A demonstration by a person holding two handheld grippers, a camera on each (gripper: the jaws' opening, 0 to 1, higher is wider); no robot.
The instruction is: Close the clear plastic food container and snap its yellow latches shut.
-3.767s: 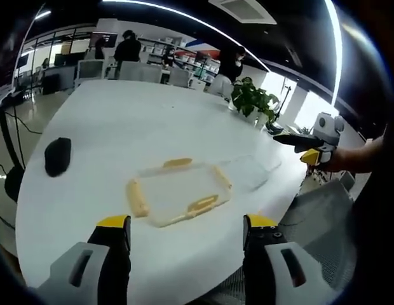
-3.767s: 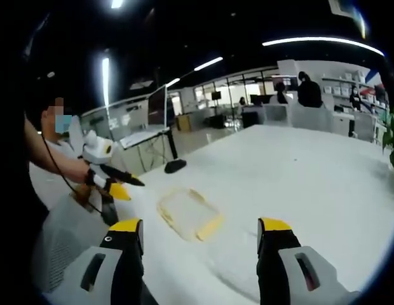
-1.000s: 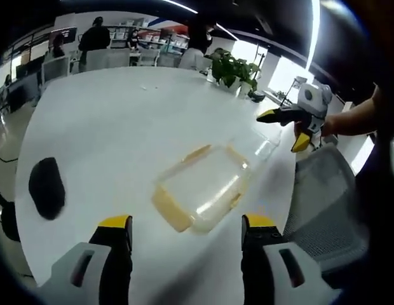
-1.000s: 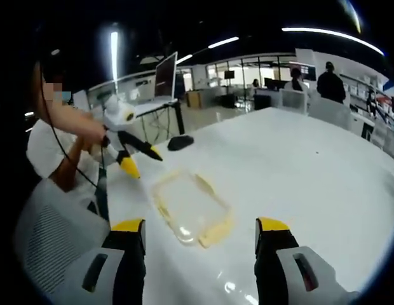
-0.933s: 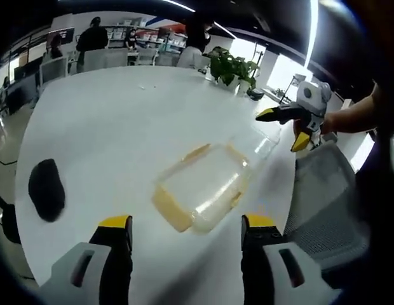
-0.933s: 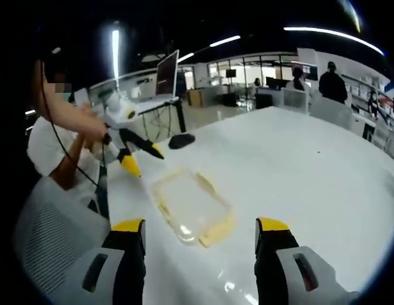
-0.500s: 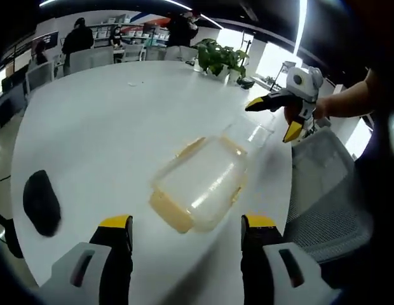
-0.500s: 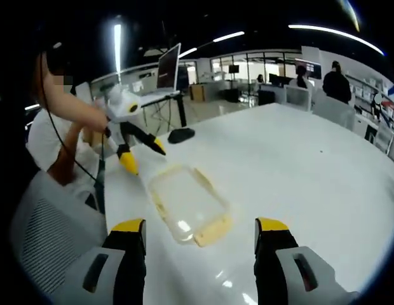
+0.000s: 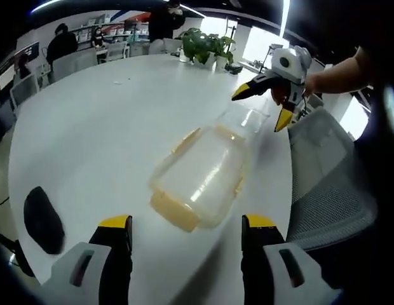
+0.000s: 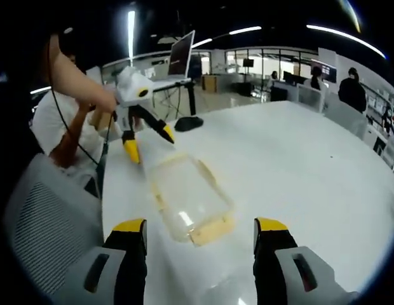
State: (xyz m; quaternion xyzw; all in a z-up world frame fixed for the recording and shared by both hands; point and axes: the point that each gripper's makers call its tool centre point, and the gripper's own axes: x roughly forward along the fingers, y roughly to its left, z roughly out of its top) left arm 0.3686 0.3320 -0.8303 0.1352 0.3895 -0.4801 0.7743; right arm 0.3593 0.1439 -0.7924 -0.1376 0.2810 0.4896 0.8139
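My left claw point(image 9: 185, 230) hangs wide open over the near edge of the white desk point(image 9: 101, 121), holding nothing, its yellow-tipped jaws apart on either side of the clear plastic food container point(image 9: 200, 175) ahead of them. My right claw point(image 10: 200, 234) is just as wide open and empty above the same desk point(image 10: 298, 165), with the container point(image 10: 187, 194) lying between and beyond its tips.

In the left gripper view my right claw point(image 9: 264, 105) comes in from the right, jaws spread, hovering near the far end of the container, where a clear lid point(image 9: 248, 117) seems to lie; it is so transparent that I cannot tell whether it touches the container or where its edges run. In the right gripper view my left claw point(image 10: 146, 143) shows, open, close to the container's far end.

The container looks empty, and yellow latches point(image 9: 175, 213) lie along its rim. A dark computer mouse point(image 9: 43, 219) lies on the desk well to the left. A grey mesh chair point(image 9: 327, 184) stands at the desk's edge. Further off a potted plant point(image 9: 206, 46) sits at the desk's far side, people point(image 9: 60, 44) stand behind it among office desks, and a monitor point(image 10: 182, 62) stands on another desk.
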